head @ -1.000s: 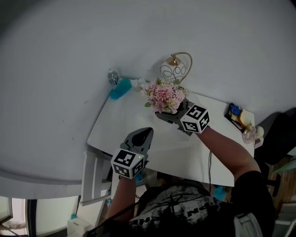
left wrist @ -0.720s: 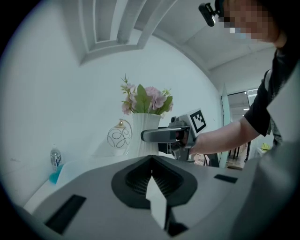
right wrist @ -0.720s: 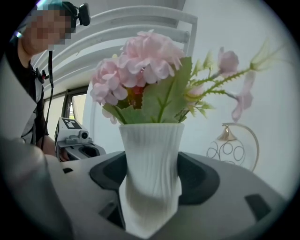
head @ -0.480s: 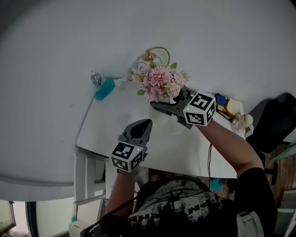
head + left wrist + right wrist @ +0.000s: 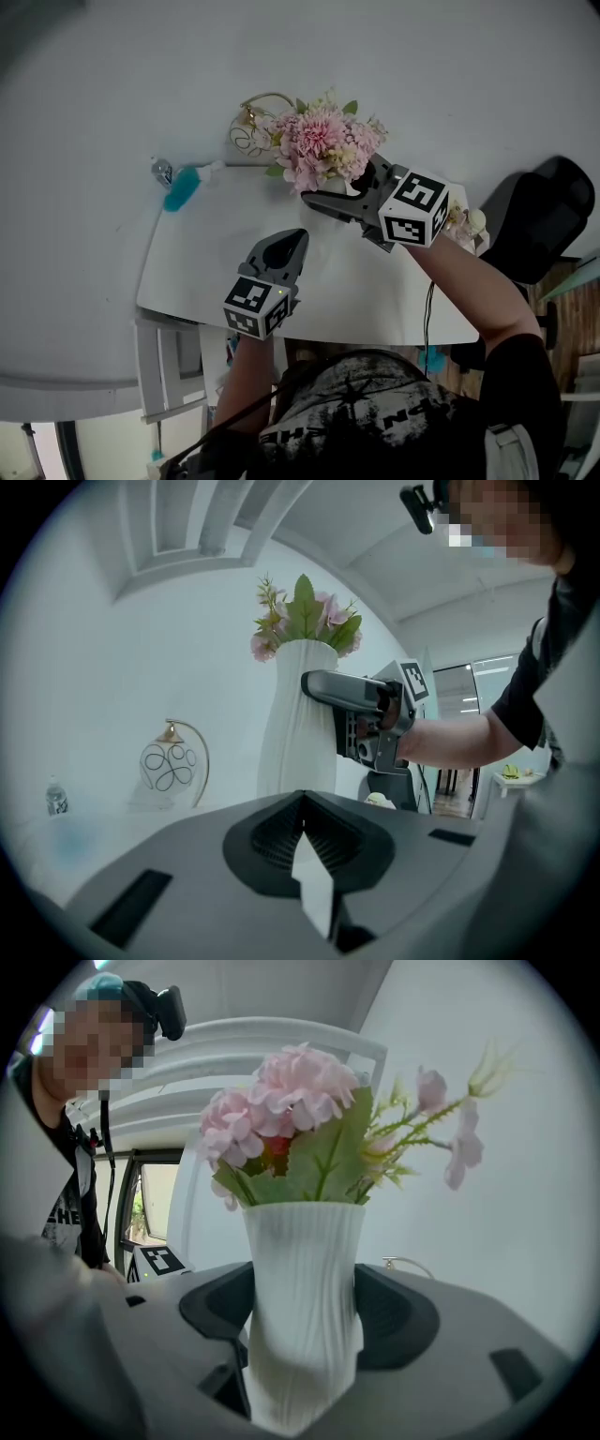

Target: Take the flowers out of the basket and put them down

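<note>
Between jaws of the right tool (image 5: 330, 201), white vase (image 5: 302, 1307) of pink flowers (image 5: 291, 1101)

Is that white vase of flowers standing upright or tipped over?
Upright. The right tongs clamp the white vase by its ribbed sides, flowers pointing up.

The white table (image 5: 375, 300) bears a globe lamp (image 5: 251, 131), teal object (image 5: 178, 191) and small bottle (image 5: 161, 172).

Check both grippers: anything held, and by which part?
The right gripper clamps the white vase of flowers around its ribbed body, below the rim. The left gripper holds nothing, jaws together.
</note>
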`<act>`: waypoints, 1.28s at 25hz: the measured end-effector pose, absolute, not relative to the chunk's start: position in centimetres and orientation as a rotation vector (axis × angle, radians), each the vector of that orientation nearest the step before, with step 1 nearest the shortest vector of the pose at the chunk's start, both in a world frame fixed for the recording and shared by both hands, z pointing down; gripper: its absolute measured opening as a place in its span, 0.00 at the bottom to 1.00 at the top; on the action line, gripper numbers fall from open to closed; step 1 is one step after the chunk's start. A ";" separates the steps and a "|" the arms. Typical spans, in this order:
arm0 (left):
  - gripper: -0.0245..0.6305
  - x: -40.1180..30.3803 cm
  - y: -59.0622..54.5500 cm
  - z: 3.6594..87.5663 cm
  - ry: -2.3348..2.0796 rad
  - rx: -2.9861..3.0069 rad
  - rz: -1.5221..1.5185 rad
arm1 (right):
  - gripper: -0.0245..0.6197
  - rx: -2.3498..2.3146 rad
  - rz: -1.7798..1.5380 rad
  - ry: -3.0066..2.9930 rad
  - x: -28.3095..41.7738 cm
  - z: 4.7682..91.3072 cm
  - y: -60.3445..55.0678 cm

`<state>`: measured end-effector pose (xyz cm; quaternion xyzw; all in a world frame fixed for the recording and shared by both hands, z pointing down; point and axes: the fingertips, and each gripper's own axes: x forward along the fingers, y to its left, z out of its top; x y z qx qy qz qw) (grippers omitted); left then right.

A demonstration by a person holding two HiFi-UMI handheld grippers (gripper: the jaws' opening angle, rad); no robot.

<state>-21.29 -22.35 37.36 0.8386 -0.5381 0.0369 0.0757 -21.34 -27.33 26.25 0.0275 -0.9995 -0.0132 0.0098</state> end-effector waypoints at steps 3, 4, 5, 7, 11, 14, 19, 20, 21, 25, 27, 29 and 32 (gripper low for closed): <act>0.06 -18.9 -23.1 37.0 -1.575 2.547 0.109 | 0.54 0.135 -0.049 -3.123 -18.6 25.9 -27.9; 0.06 -18.1 -23.4 36.9 -1.562 2.557 0.111 | 0.54 0.154 -0.050 -3.124 -17.6 25.9 -28.1; 0.06 -17.3 -23.6 36.9 -1.548 2.567 0.113 | 0.54 0.176 -0.050 -3.125 -16.6 25.9 -28.4; 0.06 -15.7 -24.0 37.0 -1.517 2.583 0.120 | 0.54 0.225 -0.045 -3.124 -14.6 26.1 -28.8; 0.06 -12.9 -24.8 37.6 -1.464 2.604 0.131 | 0.54 0.304 -0.026 -3.115 -11.0 27.4 -29.6; 0.06 -11.2 -25.2 37.9 -1.439 2.610 0.131 | 0.54 0.357 -0.011 -3.107 -8.6 28.7 -30.1; 0.06 -8.8 -25.6 38.6 -1.412 2.614 0.111 | 0.54 0.457 0.024 -3.083 -5.0 31.1 -30.7; 0.06 -8.3 -25.5 38.9 -1.406 2.614 0.112 | 0.54 0.474 0.032 -3.079 -4.3 31.6 -30.7; 0.06 -7.7 -25.5 39.1 -1.400 2.614 0.115 | 0.54 0.489 0.036 -3.077 -3.6 32.2 -30.7; 0.06 -5.6 -25.1 40.4 -1.379 2.609 0.127 | 0.54 0.529 0.032 -3.072 -1.2 34.5 -30.4; 0.06 -5.1 -25.3 40.9 -1.368 2.600 0.130 | 0.54 0.543 0.041 -3.071 -0.7 35.6 -30.7; 0.06 -4.8 -25.6 41.4 -1.359 2.588 0.132 | 0.54 0.554 0.049 -3.071 -0.4 36.7 -30.9; 0.06 -4.1 -25.3 42.3 -1.352 2.573 0.148 | 0.54 0.573 0.068 -3.076 0.4 38.5 -30.7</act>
